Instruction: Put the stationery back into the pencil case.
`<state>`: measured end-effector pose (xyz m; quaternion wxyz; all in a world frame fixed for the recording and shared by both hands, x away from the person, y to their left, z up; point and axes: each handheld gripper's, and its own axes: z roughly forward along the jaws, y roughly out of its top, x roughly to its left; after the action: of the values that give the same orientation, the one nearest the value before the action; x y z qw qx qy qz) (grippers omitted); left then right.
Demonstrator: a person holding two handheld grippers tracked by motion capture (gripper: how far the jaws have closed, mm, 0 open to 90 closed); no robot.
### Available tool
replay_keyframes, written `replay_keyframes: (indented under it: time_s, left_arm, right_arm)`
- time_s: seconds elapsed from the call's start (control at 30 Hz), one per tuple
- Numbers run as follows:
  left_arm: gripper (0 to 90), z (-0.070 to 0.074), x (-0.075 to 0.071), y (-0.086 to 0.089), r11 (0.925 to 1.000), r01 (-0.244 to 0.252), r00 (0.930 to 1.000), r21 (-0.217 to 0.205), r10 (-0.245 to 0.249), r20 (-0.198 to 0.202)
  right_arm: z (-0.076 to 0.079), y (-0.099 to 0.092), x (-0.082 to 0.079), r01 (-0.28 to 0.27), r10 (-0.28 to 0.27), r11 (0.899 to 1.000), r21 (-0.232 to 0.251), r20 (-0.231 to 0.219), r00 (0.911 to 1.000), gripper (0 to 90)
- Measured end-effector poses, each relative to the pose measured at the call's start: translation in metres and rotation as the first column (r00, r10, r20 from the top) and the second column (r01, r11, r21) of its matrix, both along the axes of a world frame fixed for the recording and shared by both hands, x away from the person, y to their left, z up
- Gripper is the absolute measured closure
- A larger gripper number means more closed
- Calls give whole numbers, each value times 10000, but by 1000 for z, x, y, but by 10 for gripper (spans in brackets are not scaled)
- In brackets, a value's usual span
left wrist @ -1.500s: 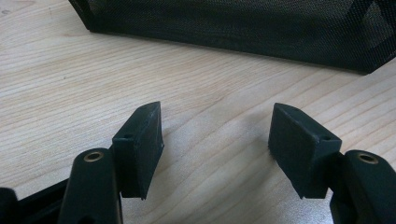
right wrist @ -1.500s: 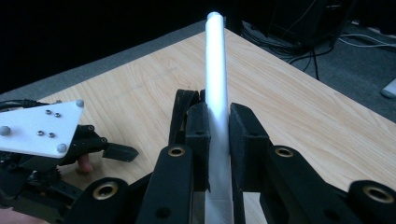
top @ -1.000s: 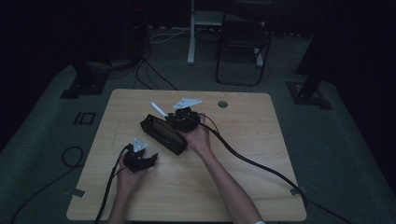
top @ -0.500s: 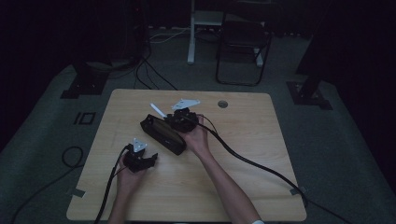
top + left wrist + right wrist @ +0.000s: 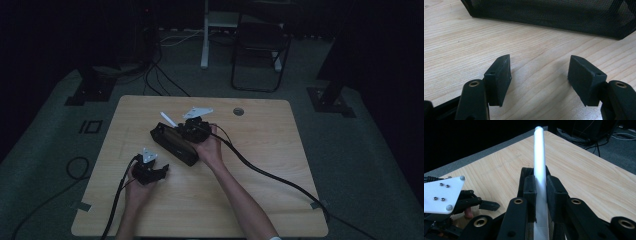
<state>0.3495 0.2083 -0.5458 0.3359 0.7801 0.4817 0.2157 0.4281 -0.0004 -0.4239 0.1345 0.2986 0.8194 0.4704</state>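
A black mesh container (image 5: 174, 143) lies on its side in the middle of the wooden table (image 5: 260, 165). My right gripper (image 5: 184, 126) hovers at the container's far end, shut on a white pen (image 5: 168, 119) that sticks out toward the upper left. In the right gripper view the jaws clamp the white pen (image 5: 539, 155) upright between their pads (image 5: 530, 187). My left gripper (image 5: 160, 171) rests on the table in front of the container. In the left gripper view it (image 5: 540, 62) stands open over bare wood, nothing between the jaws, with the container's mesh wall (image 5: 549, 12) just ahead.
Thick black cables (image 5: 270, 175) trail from both grippers across the table. A round grommet hole (image 5: 238, 111) sits near the table's far edge. A chair (image 5: 260, 55) and stand bases (image 5: 330, 100) are on the floor behind.
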Motion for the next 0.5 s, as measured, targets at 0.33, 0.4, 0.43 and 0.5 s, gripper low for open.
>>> replay_keyframes:
  time_s: [0.33, 0.4, 0.43, 0.5]
  left_arm:
    - [355, 0, 0, 0, 10000, 10, 10000, 11, -10, -7]
    - [355, 0, 0, 0, 10000, 7, 10000, 0, -7, -13]
    - [354, 0, 0, 0, 10000, 8, 10000, -4, -8, -18]
    - [354, 0, 0, 0, 10000, 9, 10000, -6, -9, -28]
  right_arm:
    - [-5, 2, 1, 8, -9, 10000, -80, -79, 10000, 786]
    - [-6, 2, 2, 9, -10, 10000, -89, -95, 10000, 786]
    - [-6, 2, 2, 6, -7, 10000, -83, -107, 9999, 787]
    - [-7, 3, 2, -1, -1, 9999, -100, -136, 9999, 786]
